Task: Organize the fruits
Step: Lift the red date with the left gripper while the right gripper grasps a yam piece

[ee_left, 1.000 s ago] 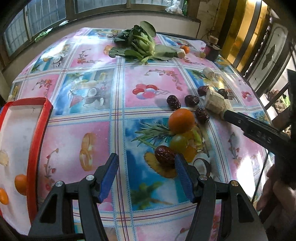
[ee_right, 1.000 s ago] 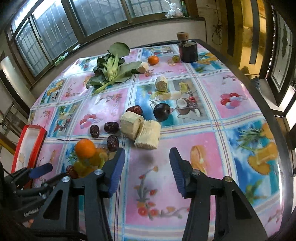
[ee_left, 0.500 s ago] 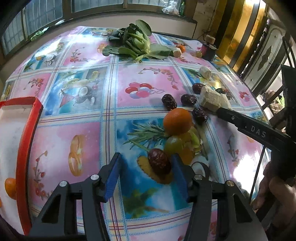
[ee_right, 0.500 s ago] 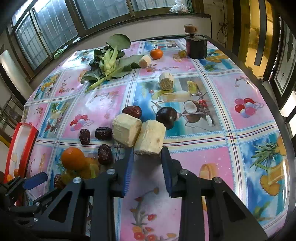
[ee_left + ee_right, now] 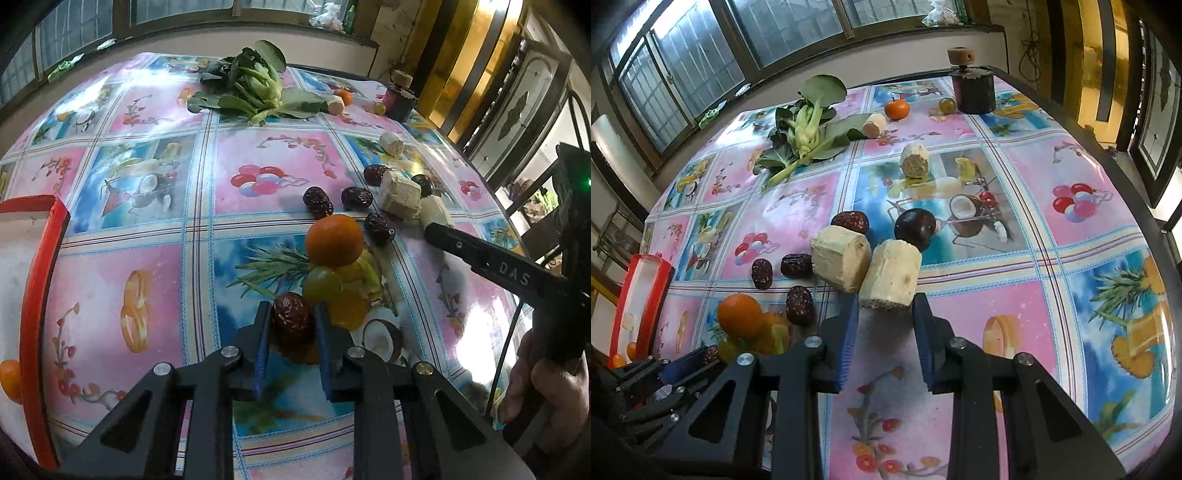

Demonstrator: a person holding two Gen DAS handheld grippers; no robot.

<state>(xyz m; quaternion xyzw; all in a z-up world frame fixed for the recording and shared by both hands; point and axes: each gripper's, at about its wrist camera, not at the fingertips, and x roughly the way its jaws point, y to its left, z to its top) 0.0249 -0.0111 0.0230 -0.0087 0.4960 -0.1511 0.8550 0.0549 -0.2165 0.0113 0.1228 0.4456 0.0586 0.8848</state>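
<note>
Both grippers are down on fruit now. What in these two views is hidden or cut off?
- Red tray, left wrist view: mostly cut off by the left edge; contents barely show.
- Red date in the left gripper: its near end is hidden by the blue pads.
- Left gripper, right wrist view: only partly visible at the corner; grip unreadable there.

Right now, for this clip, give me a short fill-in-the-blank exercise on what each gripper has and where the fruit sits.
1. The left gripper is shut on a wrinkled red ____.
2. The right gripper is shut on a pale, peeled ____ piece.
3. The tray at the left has a ____ rim.
4. Right behind the green fruit sits an ____.

Missing words: date; sugarcane; red; orange
</note>
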